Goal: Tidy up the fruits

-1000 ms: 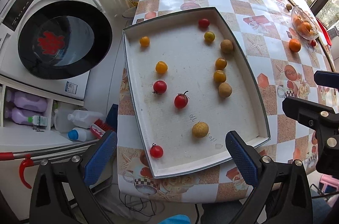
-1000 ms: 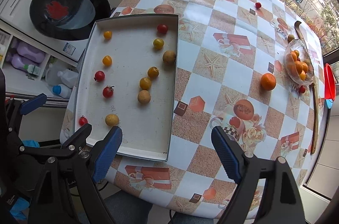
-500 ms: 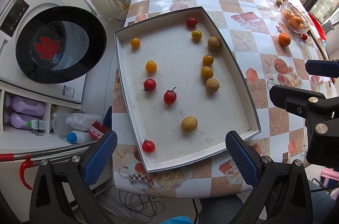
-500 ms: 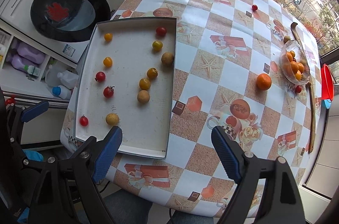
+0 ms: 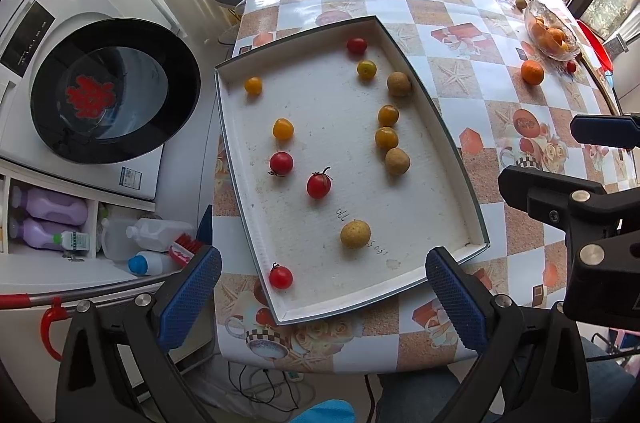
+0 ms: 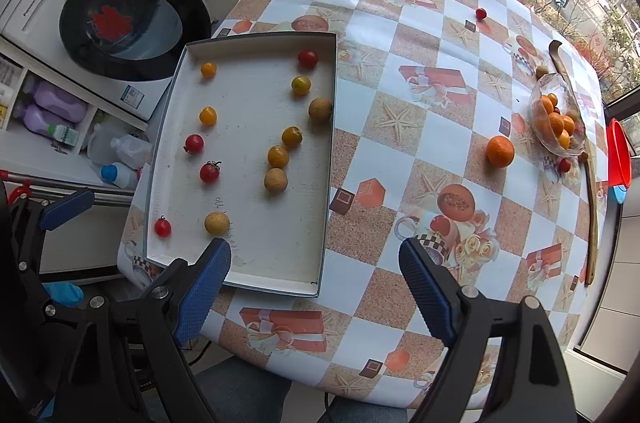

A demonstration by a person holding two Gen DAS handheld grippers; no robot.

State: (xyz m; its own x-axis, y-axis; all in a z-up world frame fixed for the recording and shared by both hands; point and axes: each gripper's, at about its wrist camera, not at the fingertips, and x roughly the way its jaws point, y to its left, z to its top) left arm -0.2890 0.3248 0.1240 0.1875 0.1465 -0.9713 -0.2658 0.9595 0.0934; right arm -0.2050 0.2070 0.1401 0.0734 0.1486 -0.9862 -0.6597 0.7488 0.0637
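Note:
A white tray (image 5: 440,127) lies on the table's left part; it also shows in the right wrist view (image 6: 256,263). In it are scattered several red tomatoes (image 5: 319,185), yellow tomatoes (image 5: 283,129) and brown longans (image 5: 355,234). My left gripper (image 5: 320,299) is open and empty above the tray's near edge. My right gripper (image 6: 314,291) is open and empty above the near table edge, right of the tray's corner. An orange (image 6: 500,151) lies loose beside a glass bowl of oranges (image 6: 556,121).
The table has a checkered cloth (image 6: 420,127). A lone red tomato (image 6: 480,13) lies far back. A wooden spoon (image 6: 592,199) and a red container (image 6: 618,151) are at the right edge. A washing machine (image 5: 104,91) and bottles (image 5: 152,235) stand left of the table.
Both grippers have drawn back and risen from the table, so the tray and fruits look smaller and farther. Both stay open. No fruit has moved.

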